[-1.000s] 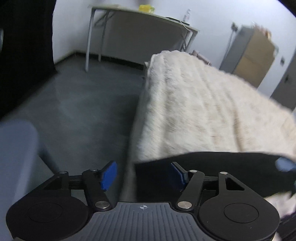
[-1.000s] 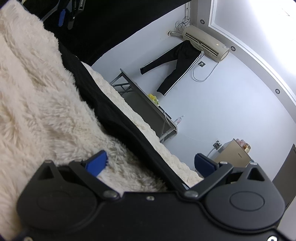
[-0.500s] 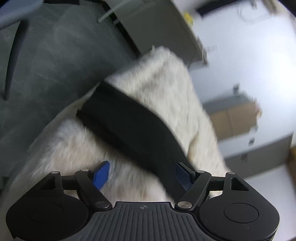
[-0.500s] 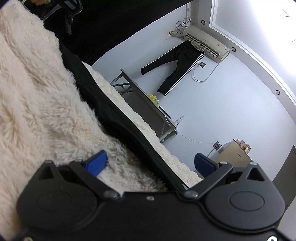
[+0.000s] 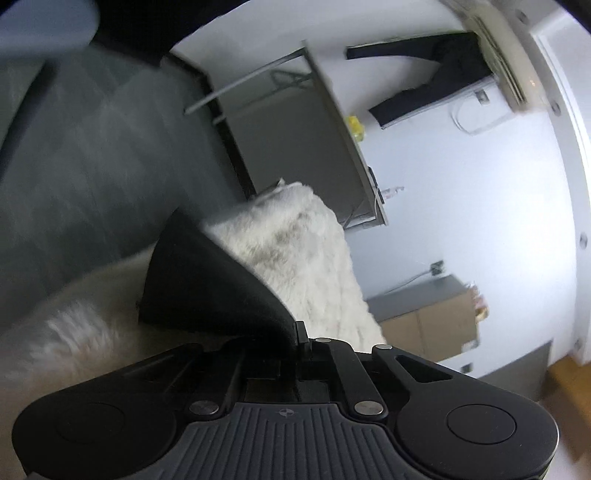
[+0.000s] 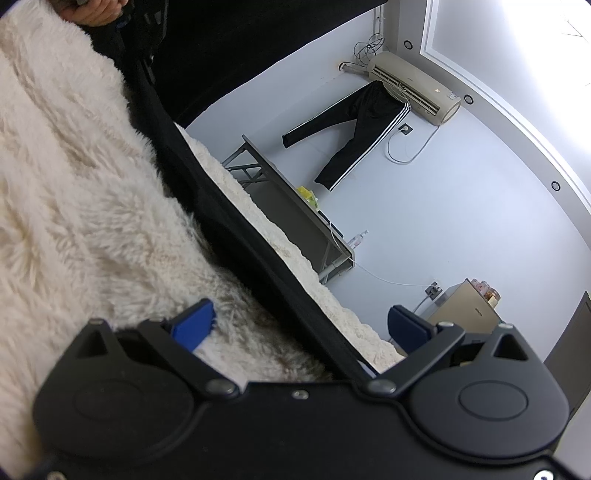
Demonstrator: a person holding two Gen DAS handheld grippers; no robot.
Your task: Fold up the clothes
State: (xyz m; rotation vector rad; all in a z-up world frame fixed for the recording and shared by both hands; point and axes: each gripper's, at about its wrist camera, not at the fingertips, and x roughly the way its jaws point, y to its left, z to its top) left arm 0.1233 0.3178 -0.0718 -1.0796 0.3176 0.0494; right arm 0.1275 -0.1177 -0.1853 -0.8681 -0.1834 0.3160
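A black garment [image 5: 207, 284] lies on a cream fluffy blanket [image 5: 303, 251]. My left gripper [image 5: 300, 334] is shut on the garment's edge, and the cloth rises in a fold from the closed jaws. In the right wrist view the same garment [image 6: 236, 236] runs as a long black band across the blanket [image 6: 74, 192]. My right gripper [image 6: 299, 325] is open, with the band passing between its blue pads [image 6: 194, 326]. The left gripper [image 6: 136, 22] and the hand holding it show at the far end of the band.
A grey folding table [image 6: 295, 214] stands by the white wall beyond the bed. Black striped trousers [image 6: 354, 129] hang under an air conditioner [image 6: 413, 86]. A brown cabinet [image 6: 469, 314] stands at the right. Grey floor [image 5: 92, 166] lies beside the bed.
My left gripper has closed on the black garment's edge; it was open half a second ago, and its view has swung. The right gripper has stayed open in place.
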